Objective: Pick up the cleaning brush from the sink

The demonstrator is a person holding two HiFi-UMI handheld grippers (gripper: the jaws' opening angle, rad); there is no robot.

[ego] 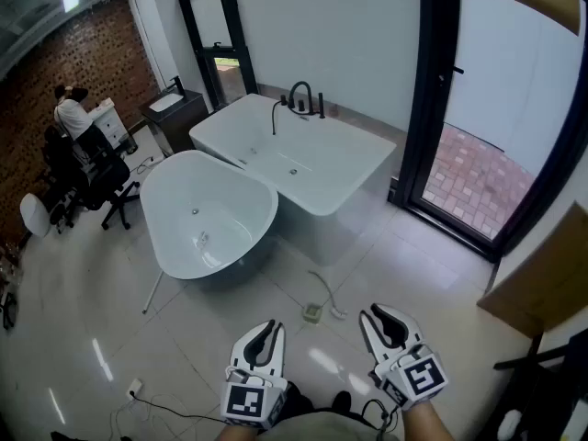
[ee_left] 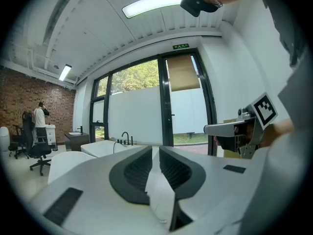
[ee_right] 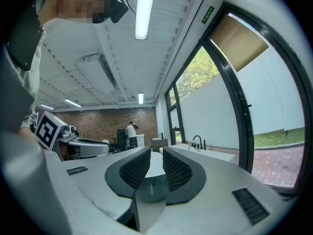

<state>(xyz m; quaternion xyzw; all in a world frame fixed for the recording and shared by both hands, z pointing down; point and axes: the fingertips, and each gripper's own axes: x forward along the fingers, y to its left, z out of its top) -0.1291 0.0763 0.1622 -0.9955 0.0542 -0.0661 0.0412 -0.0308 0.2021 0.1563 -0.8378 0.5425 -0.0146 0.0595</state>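
No cleaning brush shows in any view. A small dark vanity with a white sink (ego: 170, 102) stands far off by the back wall, also small in the left gripper view (ee_left: 78, 133). Both grippers hang low and close to my body, far from that sink. My left gripper (ego: 273, 325) (ee_left: 155, 148) has its jaws together with nothing between them. My right gripper (ego: 373, 313) (ee_right: 156, 151) is likewise shut and empty. Each gripper points roughly level toward the tubs and the glass wall.
A white oval bathtub (ego: 207, 214) and a rectangular bathtub (ego: 303, 159) with a black faucet (ego: 300, 95) stand ahead. A cable and a small box (ego: 312, 313) lie on the tiled floor. A person (ego: 69, 113) and office chairs (ego: 92, 177) are far left. Cardboard (ego: 551, 265) is at right.
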